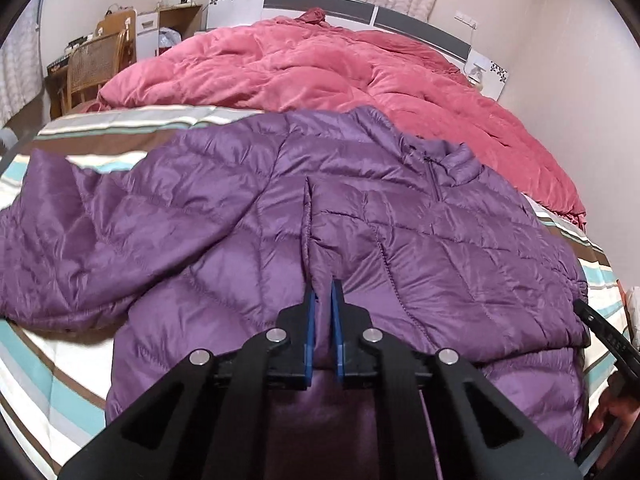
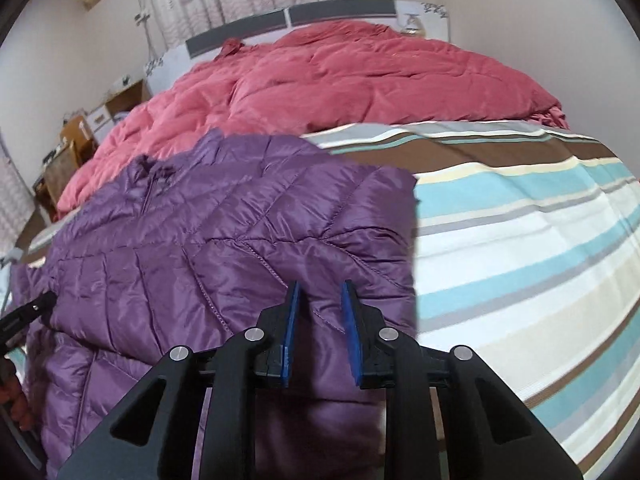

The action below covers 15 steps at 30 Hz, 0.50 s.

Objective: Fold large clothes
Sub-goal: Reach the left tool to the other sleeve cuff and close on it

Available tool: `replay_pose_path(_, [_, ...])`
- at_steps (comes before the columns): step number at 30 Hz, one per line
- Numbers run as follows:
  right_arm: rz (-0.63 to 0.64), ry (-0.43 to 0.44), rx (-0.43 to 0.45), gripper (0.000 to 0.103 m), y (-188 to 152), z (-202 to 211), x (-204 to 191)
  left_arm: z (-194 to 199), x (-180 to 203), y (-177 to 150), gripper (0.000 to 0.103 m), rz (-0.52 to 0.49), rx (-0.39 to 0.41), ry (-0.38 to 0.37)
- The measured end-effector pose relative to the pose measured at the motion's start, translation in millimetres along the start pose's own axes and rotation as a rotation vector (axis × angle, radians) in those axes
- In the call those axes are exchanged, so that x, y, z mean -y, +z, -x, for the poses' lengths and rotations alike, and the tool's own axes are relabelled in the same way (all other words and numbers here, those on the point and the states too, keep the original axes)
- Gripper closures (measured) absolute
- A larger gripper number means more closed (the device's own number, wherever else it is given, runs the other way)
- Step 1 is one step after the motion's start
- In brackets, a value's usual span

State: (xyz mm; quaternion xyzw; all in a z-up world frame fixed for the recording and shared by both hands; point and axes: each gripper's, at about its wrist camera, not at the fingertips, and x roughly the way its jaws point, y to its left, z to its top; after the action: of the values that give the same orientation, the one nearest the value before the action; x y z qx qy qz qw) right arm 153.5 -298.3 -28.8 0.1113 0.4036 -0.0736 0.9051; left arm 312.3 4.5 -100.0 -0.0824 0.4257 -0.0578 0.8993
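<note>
Left wrist view: the left tongs (image 1: 324, 286) are clenched on a pinched ridge of the purple jacket (image 1: 240, 216), near its hem. The jacket lies spread on the striped bed (image 1: 60, 360), one sleeve reaching left, collar toward the pink quilt (image 1: 320, 72) behind it. The right tongs' tip shows at the jacket's right edge.

Right wrist view: the right tongs (image 2: 320, 286) grip a fold of the jacket (image 2: 180, 232) near its right edge, blue pads (image 2: 290, 320) pressing the fabric. Striped bed (image 2: 520, 240) lies bare to the right.

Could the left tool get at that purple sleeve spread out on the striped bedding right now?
Probably not yet: the left tool is shut on a fold of the purple jacket. The sleeve itself lies uncovered.
</note>
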Motion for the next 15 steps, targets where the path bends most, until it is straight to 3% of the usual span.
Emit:
replay_pose_path(6, [0.074, -0.02, -0.021, 0.081, -6.7, -18.0, -13.4, -3.8, -9.7, -11.8, 0.095, 0.039, -0.002, 0.001])
replay_pose_path(11, [0.12, -0.072, -0.012, 0.081, -7.9, -23.4, -21.8, -6.8, -9.3, -12.7, 0.083, 0.041, -0.013, -0.006])
replay_pose_path(12, [0.124, -0.078, -0.01, 0.081, -8.1, -23.6, -22.6, -3.5, -11.3, -11.9, 0.064, 0.052, -0.01, -0.027])
replay_pose_path(13, [0.127, -0.083, -0.008, 0.081, -8.2, -23.7, -23.2, 0.2, -13.6, -12.1, 0.037, 0.064, -0.007, -0.044])
replay_pose_path(15, [0.129, -0.086, -0.004, 0.081, -8.6, -23.8, -23.8, 13.0, -21.0, -12.1, 0.026, 0.103, 0.024, -0.063])
